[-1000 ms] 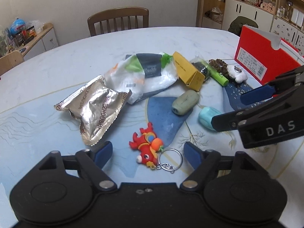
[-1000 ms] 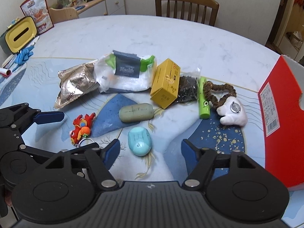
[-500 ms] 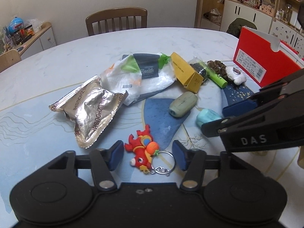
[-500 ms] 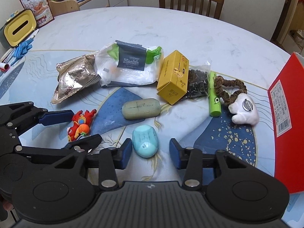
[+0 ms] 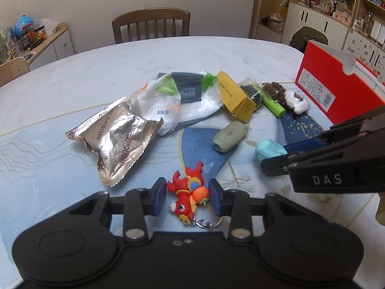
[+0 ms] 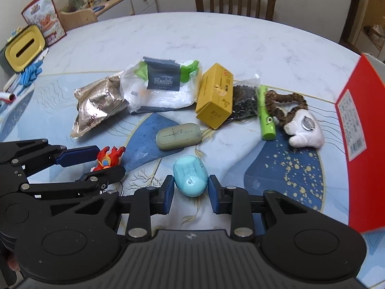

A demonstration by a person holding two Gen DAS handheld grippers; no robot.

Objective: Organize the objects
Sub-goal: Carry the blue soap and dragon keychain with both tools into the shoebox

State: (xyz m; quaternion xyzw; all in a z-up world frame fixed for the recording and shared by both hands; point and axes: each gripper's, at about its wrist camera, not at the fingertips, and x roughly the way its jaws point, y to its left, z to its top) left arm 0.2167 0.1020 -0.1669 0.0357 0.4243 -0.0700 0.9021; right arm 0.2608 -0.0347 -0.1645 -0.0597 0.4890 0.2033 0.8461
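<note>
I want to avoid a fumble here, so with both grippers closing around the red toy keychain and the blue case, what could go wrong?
The left gripper straddles the red toy keychain, whose shape is uneven; the pads may catch only a limb and let it twist. Its key ring could drag on the table. The right gripper flanks the blue case, whose rounded sides might squirt forward. The two grippers sit close together and could bump when lifting.

Two handheld grippers, left gripper (image 5: 187, 198) and right gripper (image 6: 190, 193) — matte black linkage bodies, blue finger pads, silver pivot screws — one side lettered "DAS" in white.
</note>
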